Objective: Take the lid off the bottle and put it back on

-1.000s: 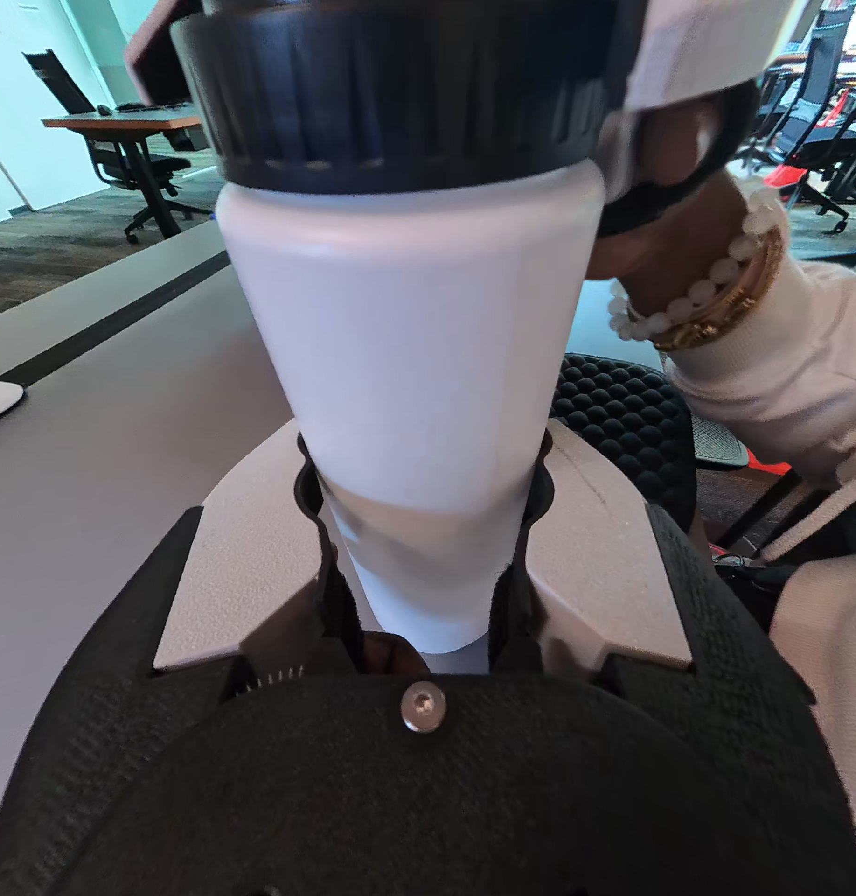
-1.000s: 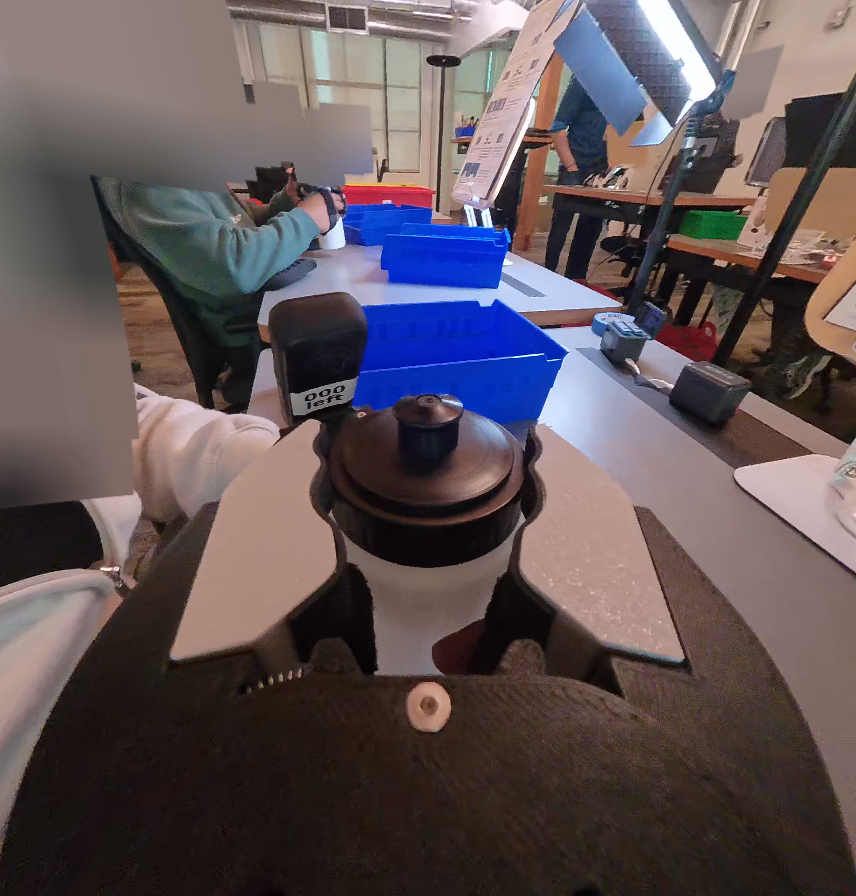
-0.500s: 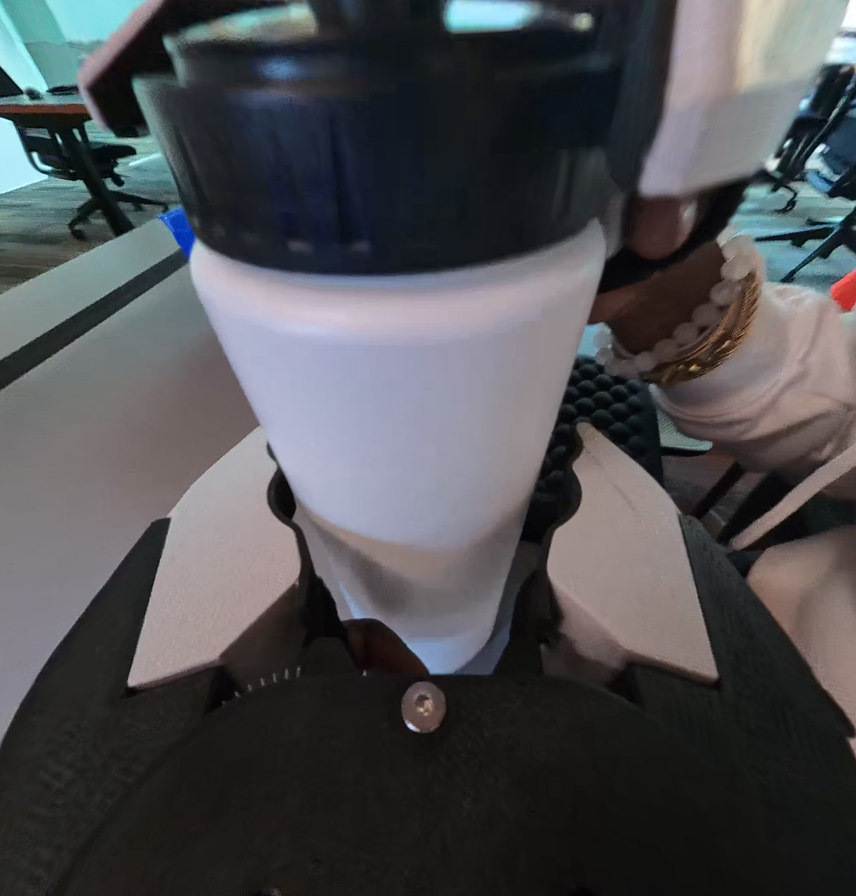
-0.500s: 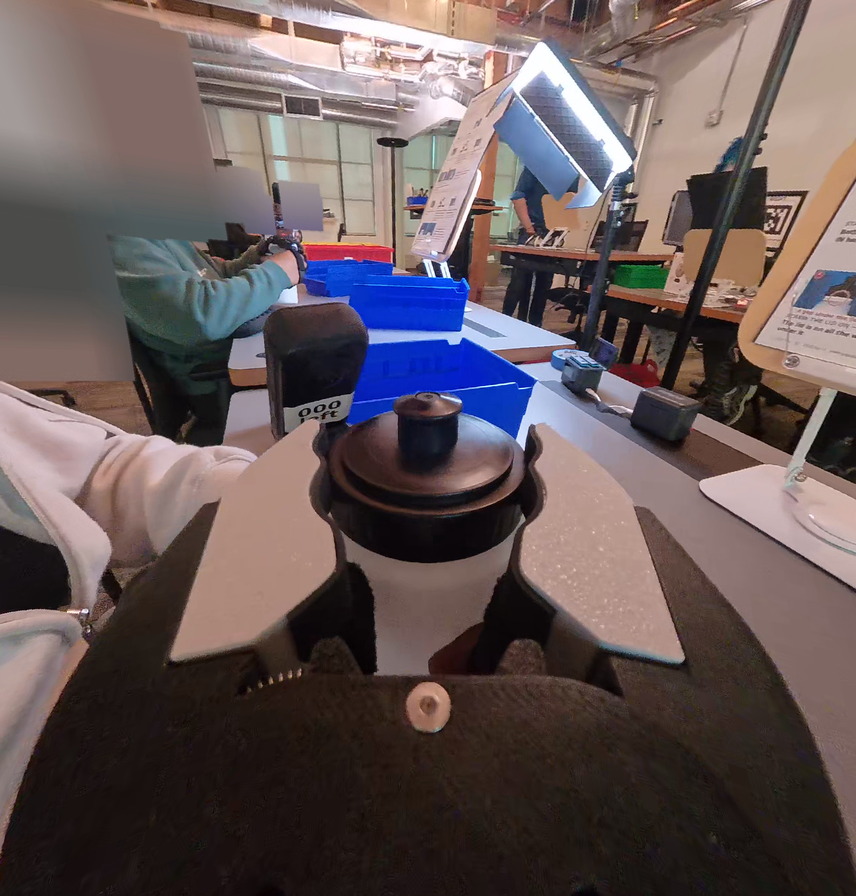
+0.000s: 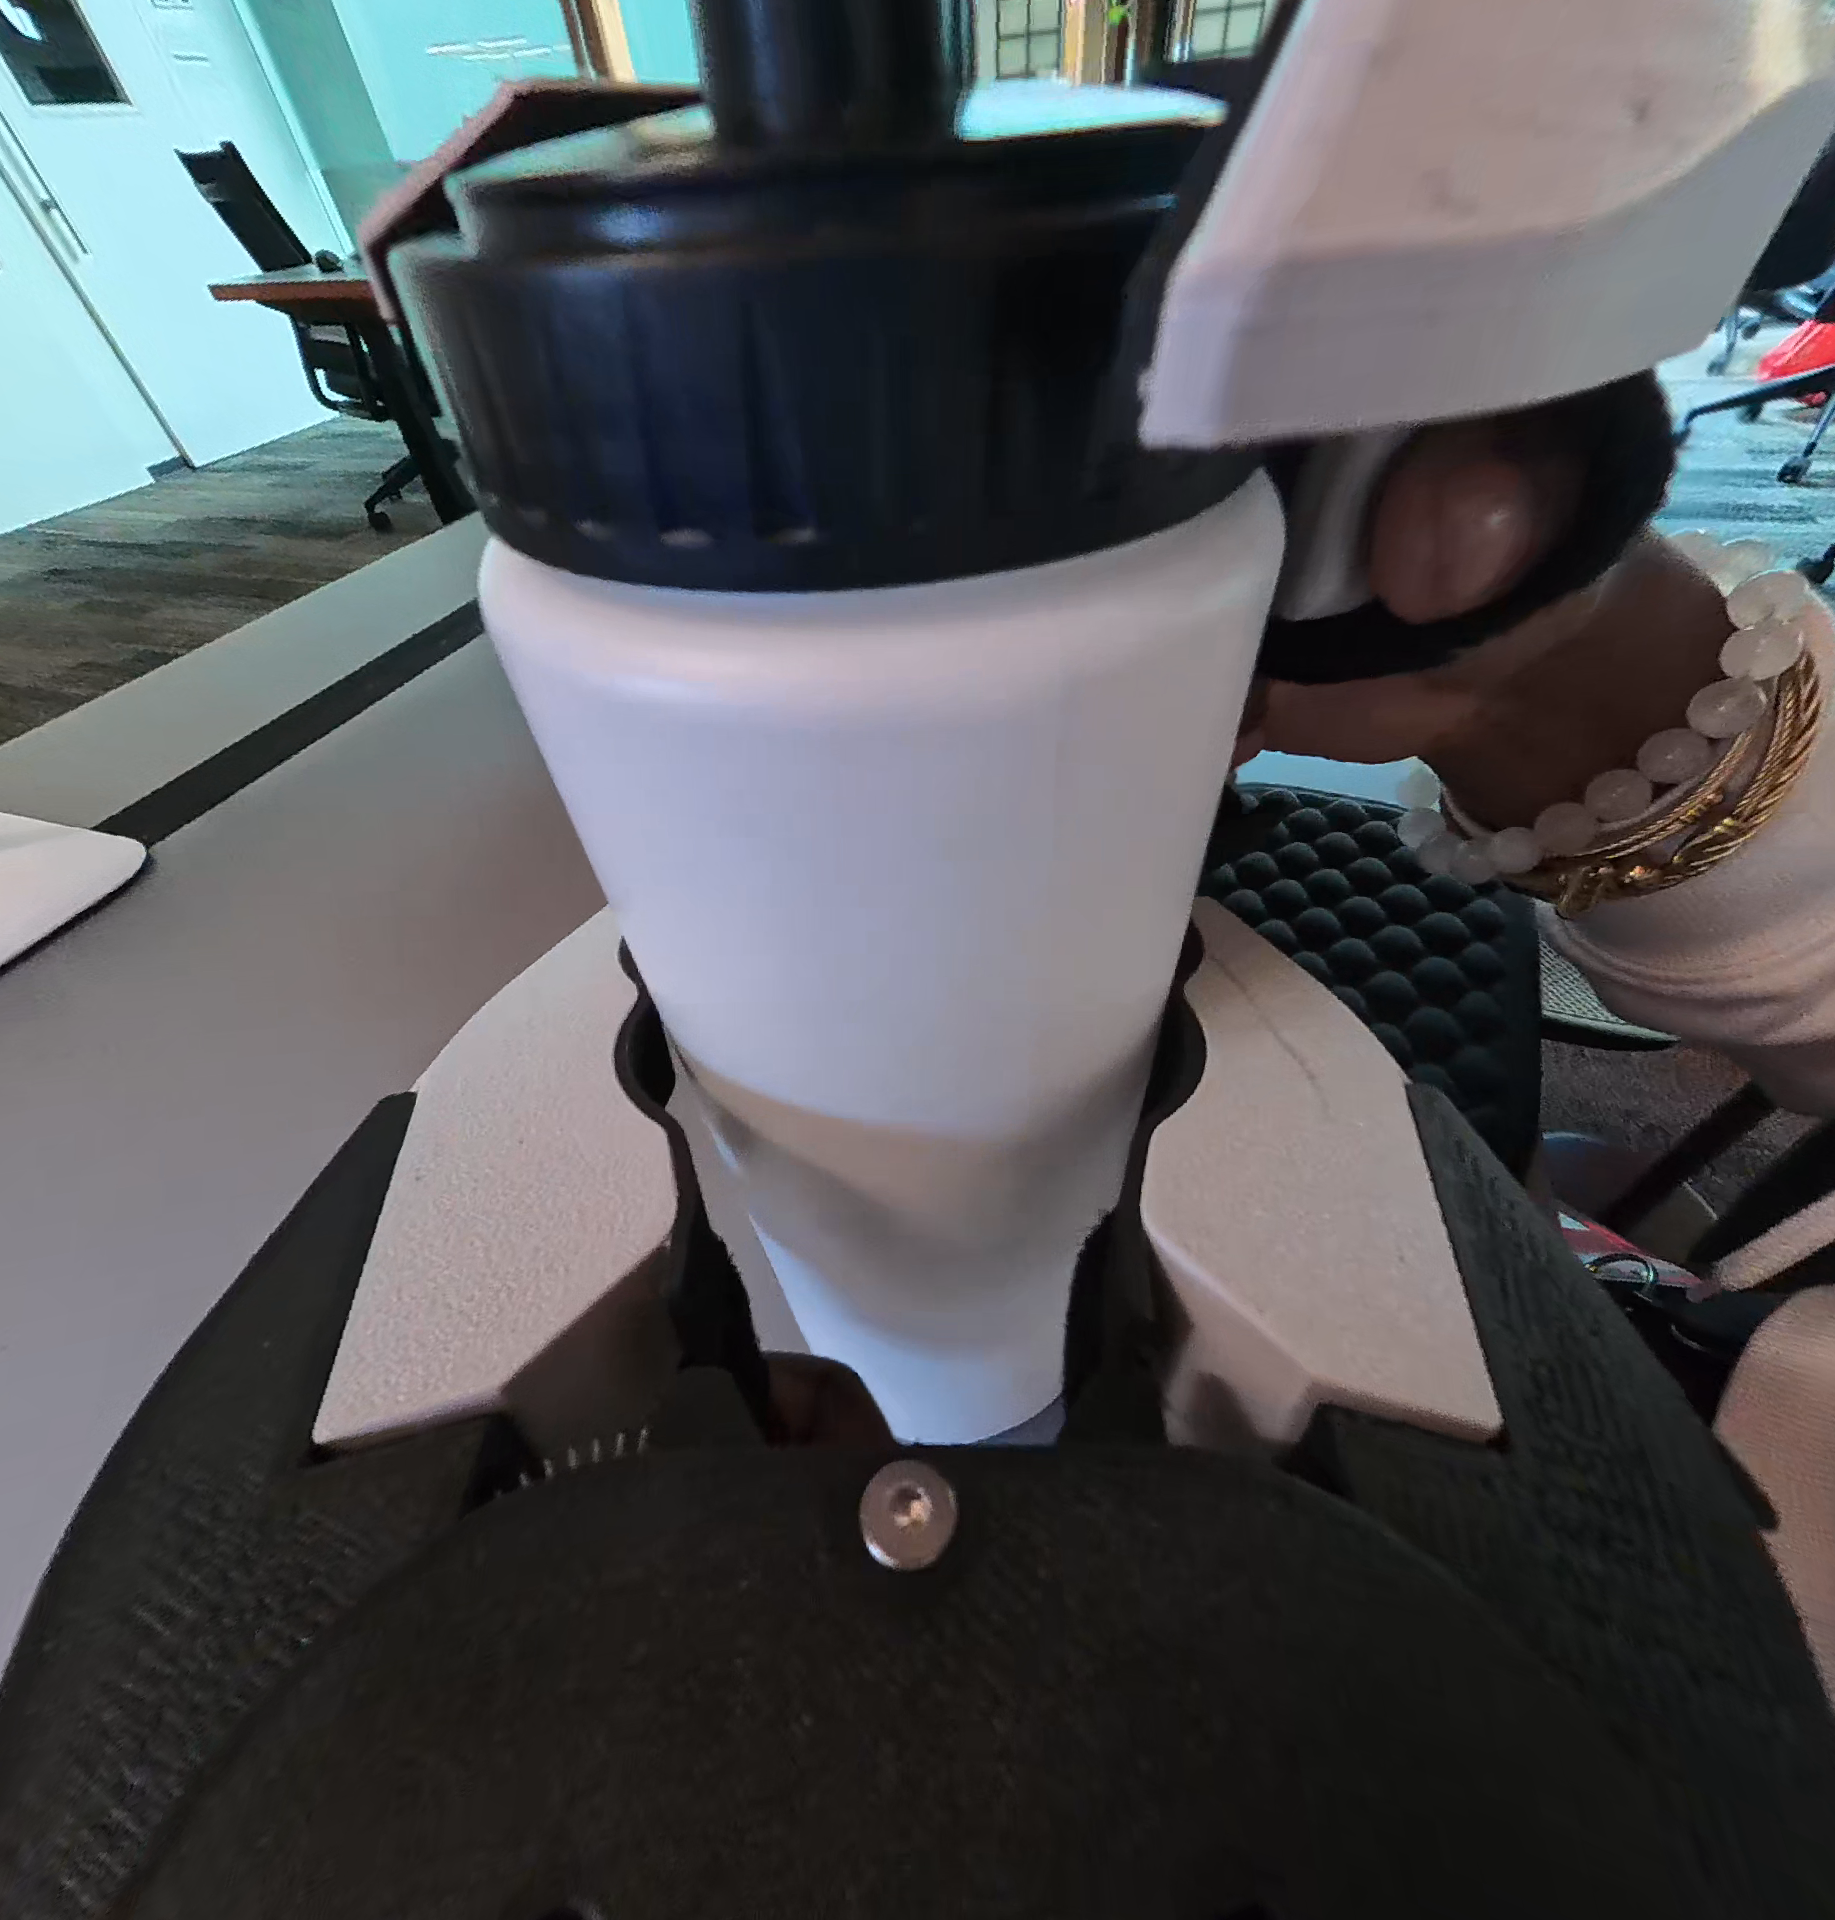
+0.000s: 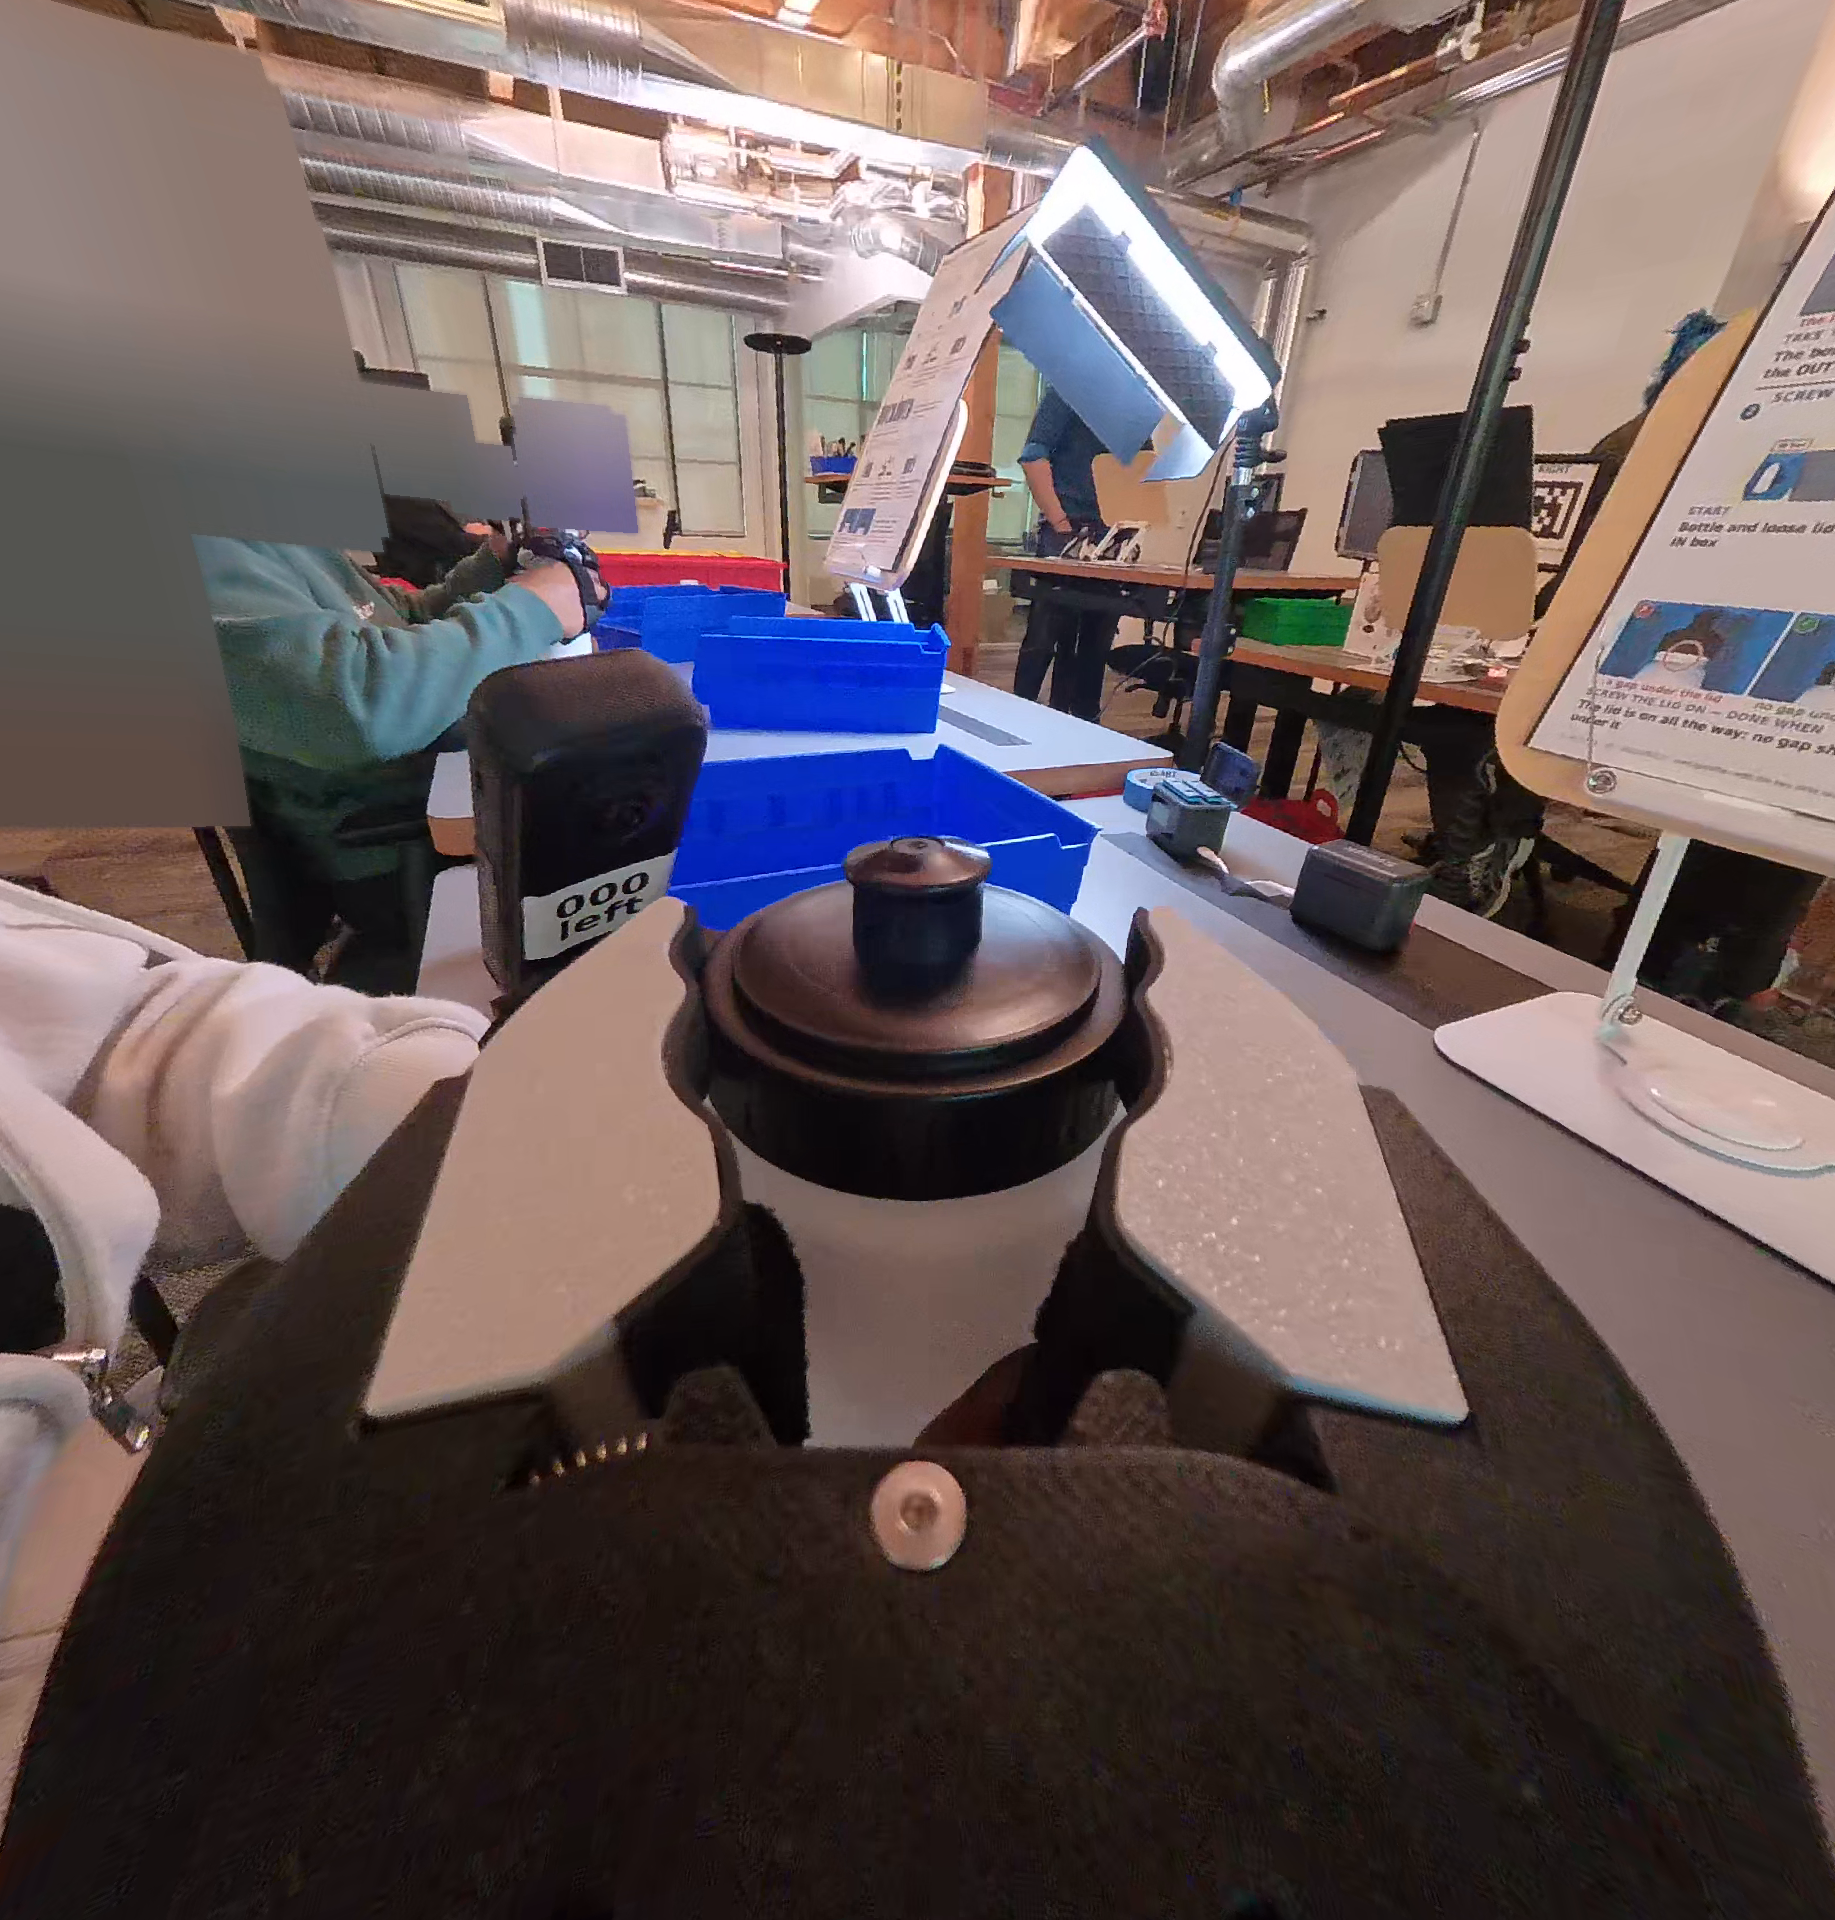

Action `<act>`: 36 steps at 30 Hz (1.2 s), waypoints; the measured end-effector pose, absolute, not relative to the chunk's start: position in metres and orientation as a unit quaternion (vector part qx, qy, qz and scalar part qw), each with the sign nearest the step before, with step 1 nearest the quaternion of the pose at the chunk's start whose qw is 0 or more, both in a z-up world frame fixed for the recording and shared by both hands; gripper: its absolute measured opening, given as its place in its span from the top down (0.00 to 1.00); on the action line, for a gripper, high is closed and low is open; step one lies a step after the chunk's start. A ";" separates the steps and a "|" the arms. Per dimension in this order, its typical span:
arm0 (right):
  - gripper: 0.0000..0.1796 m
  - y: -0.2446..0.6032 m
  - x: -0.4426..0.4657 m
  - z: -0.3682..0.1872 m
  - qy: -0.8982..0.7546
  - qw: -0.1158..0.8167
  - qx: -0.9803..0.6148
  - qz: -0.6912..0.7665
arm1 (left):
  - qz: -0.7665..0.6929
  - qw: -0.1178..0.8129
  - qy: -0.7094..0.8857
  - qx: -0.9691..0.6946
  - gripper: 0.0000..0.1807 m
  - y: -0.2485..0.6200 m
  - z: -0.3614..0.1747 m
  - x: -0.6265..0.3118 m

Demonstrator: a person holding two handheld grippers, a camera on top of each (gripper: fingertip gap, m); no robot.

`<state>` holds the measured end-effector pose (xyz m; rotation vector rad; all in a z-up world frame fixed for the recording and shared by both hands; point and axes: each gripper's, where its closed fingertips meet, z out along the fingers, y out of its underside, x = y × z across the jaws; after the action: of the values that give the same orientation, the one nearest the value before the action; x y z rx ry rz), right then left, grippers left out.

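A white bottle (image 5: 892, 831) with a black ribbed screw lid (image 5: 788, 416) is held above the grey table (image 5: 217, 1039). My left gripper (image 5: 908, 945) is shut on the bottle's lower body. My right gripper (image 6: 913, 920) is shut on the lid (image 6: 913, 1039), its jaws against the lid's rim, with the white bottle (image 6: 913, 1278) below. The lid sits on the bottle's neck with its nozzle upright. One right finger (image 5: 1464, 208) shows at the lid in the left wrist view. The left gripper's black camera housing (image 6: 580, 810) shows behind the lid.
A blue bin (image 6: 871, 821) stands behind the bottle, with more blue bins on the far table. An instruction board on a white stand (image 6: 1671, 1101) is at right, and small dark devices (image 6: 1354, 894) lie on the table. A person in a green sleeve (image 6: 373, 644) works at left. The gap from one gripper's tips to the other's is roughly 10 cm.
Both views have shifted with the bottle held throughout. The right wrist view now looks higher and farther right. In the left wrist view more of the lid's top and nozzle shows.
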<state>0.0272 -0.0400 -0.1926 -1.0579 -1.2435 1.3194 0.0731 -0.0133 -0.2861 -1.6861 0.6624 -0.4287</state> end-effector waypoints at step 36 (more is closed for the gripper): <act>0.58 -0.040 0.044 -0.203 -0.680 0.351 -0.426 0.483 | -0.194 0.602 0.283 -0.721 0.51 -0.015 -0.285 0.073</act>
<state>0.0437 -0.0398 -0.2030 -1.1028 -1.7595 1.2511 0.0733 -0.0151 -0.2847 -1.6694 0.6555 -0.4496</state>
